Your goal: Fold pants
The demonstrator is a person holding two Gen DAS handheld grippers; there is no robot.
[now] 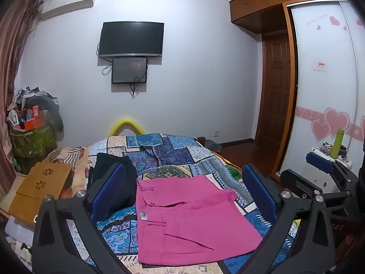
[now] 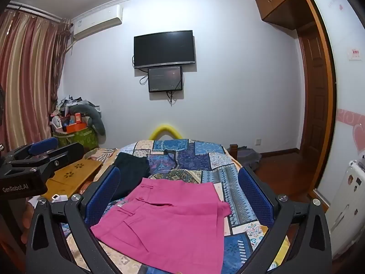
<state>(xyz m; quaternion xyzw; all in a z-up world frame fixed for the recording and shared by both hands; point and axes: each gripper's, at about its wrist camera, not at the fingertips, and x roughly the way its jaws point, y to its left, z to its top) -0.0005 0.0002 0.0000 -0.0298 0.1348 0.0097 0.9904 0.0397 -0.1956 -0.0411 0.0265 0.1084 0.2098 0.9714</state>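
Observation:
Folded pink pants [image 1: 191, 219] lie flat on the patchwork bedspread [image 1: 173, 155], also seen in the right wrist view as pink pants [image 2: 168, 223]. My left gripper [image 1: 182, 191] hovers above them, open wide, nothing between its blue pads [image 1: 109, 189]. My right gripper [image 2: 180, 194] is likewise open and empty above the pants. The right gripper [image 1: 319, 159] shows at the right edge of the left wrist view, and the left gripper [image 2: 43, 147] at the left edge of the right wrist view. A folded dark garment [image 1: 114, 171] lies beyond the pants to the left.
A wooden lap desk [image 1: 43, 187] rests at the bed's left side. A heaped green basket [image 1: 32, 137] stands in the far left corner. A wall television [image 1: 131, 38] hangs ahead. Wardrobe [image 1: 326, 80] and a green bottle [image 1: 337, 143] are at right.

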